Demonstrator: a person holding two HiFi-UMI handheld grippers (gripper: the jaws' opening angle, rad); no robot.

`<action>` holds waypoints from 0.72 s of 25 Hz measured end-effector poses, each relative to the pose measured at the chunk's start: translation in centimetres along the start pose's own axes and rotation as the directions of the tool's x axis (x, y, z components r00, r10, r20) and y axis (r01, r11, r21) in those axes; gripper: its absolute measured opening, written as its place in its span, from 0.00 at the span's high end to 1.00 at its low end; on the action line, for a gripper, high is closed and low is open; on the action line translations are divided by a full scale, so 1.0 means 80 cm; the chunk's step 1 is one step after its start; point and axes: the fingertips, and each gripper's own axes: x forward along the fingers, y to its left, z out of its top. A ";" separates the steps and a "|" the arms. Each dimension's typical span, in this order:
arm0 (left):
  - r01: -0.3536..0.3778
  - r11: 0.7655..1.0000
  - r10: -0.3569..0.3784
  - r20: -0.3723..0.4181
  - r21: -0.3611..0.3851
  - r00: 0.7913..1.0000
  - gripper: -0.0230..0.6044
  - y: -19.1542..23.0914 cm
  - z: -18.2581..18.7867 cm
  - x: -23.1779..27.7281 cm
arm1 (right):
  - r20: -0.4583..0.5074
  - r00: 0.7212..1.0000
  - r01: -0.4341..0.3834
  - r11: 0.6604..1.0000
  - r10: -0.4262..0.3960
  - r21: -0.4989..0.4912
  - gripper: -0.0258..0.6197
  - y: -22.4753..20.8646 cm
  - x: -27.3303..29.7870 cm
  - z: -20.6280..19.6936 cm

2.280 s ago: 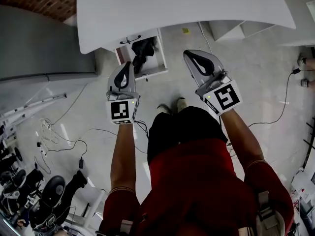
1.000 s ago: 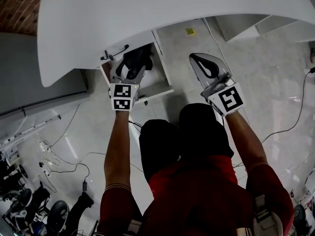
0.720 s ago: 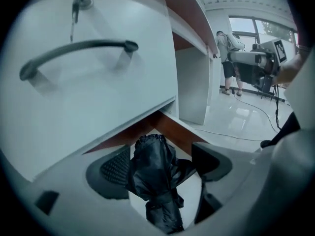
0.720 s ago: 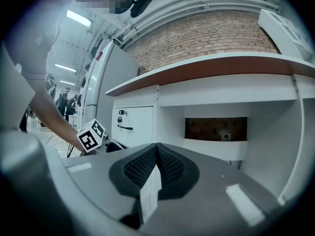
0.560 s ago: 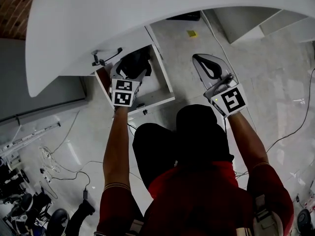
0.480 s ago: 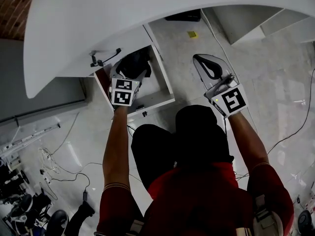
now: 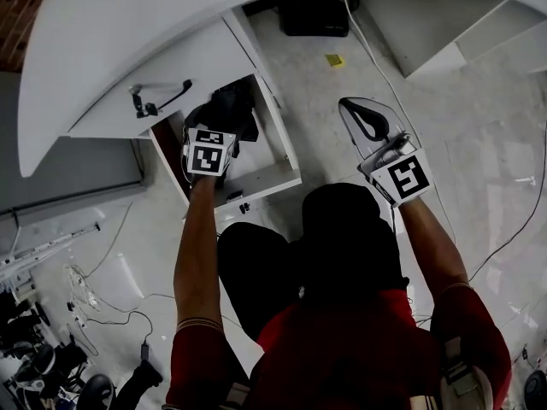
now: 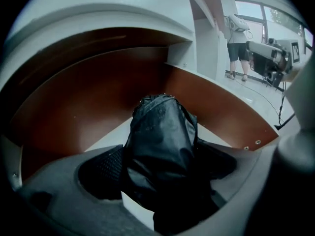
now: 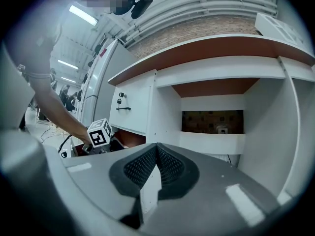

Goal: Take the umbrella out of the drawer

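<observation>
Left tongs on the umbrella in the open drawer, right tongs idle.

Left tongs (image 8: 158, 166) are reaching down into the open drawer (image 7: 256, 180) under the white bench (image 7: 111, 41). Their jaws are opening and released, with the black folded umbrella (image 8: 160, 127) between the pads. Can't tell if the pads touch the fabric. The umbrella lies inside the drawer on its white bottom, brown inner walls around it, far end pointing deeper into the drawer. Right tongs (image 9: 156, 154) are clenched tip to tip with nothing between them, held about level outside the drawer, well apart on its right. A closed drawer front with a black handle (image 7: 158, 99) sits just above the open drawer.
</observation>
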 end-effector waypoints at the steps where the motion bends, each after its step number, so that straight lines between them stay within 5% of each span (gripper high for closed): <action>1: 0.001 1.000 -0.001 -0.007 -0.003 1.000 0.21 0.000 -0.003 0.003 | -0.003 1.000 -0.001 1.000 0.001 -0.003 0.94 0.001 -0.002 -0.005; 7: 0.018 1.000 -0.018 -0.031 0.001 0.999 0.21 -0.004 -0.012 0.025 | 0.008 1.000 -0.001 1.000 0.001 -0.014 0.94 0.001 -0.010 -0.018; 18: 0.027 1.000 -0.026 -0.048 0.015 0.999 0.48 -0.014 -0.012 0.026 | 0.018 0.999 -0.027 1.000 0.027 -0.008 0.94 0.010 -0.004 -0.044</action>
